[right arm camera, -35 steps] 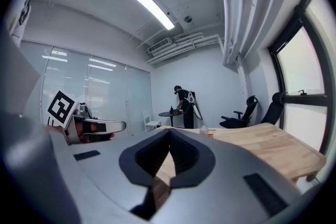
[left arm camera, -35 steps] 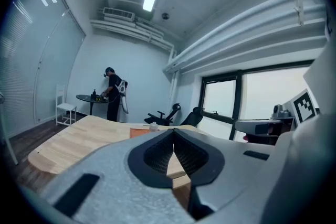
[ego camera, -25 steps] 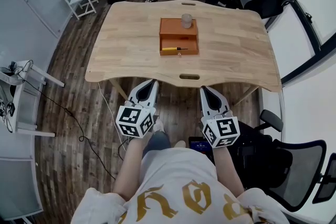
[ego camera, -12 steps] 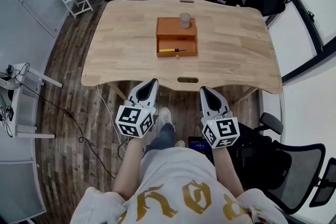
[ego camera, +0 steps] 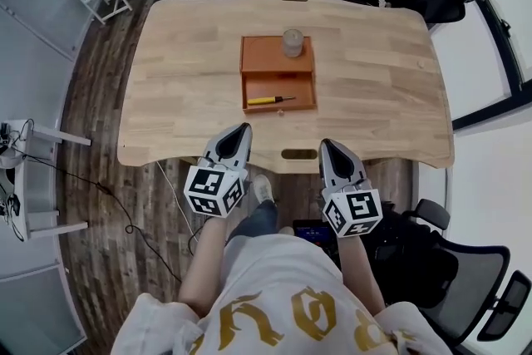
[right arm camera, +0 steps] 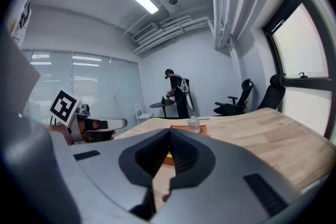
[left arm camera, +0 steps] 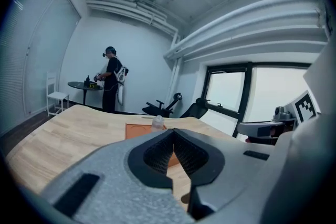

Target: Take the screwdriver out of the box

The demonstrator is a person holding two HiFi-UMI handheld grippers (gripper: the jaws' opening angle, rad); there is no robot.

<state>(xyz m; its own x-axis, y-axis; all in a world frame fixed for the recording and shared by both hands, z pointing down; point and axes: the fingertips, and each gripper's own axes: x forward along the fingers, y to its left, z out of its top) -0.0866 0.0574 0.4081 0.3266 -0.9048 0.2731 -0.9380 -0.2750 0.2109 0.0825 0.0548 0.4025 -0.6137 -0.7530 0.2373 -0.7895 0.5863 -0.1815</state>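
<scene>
Both tools have advanced over the near edge of the tabletop (ego camera: pixel 374 87); a second ago their tips stood short of it. The left tool (ego camera: pixel 240 129) and right tool (ego camera: pixel 327 144) are side by side, each clenched on nothing: each tool's own view shows its pads meeting at the tip with no object between them.

Head view only: the orange box (ego camera: pixel 266 54) lies mid-tabletop, well apart from both tools. The screwdriver (ego camera: pixel 268 101) lies crosswise in its open near compartment, yellow handle to the left. A clear jar (ego camera: pixel 293 42) stands on the far right part of the box.

Tool views only: the box shows as an orange sliver behind the clenched jaws with the jar above it, and the screwdriver cannot be made out with certainty. These views show a person (left arm camera: pixel 110 78) standing at a round dark table (left arm camera: pixel 86 85) beyond the far end; the head view catches only that person's legs.

Writing: black-and-white square markers on each tool's cube carry no readable text. Gold lettering on the shirt (ego camera: pixel 283 320) of the person holding the tools is cut off and cannot be read whole.
</scene>
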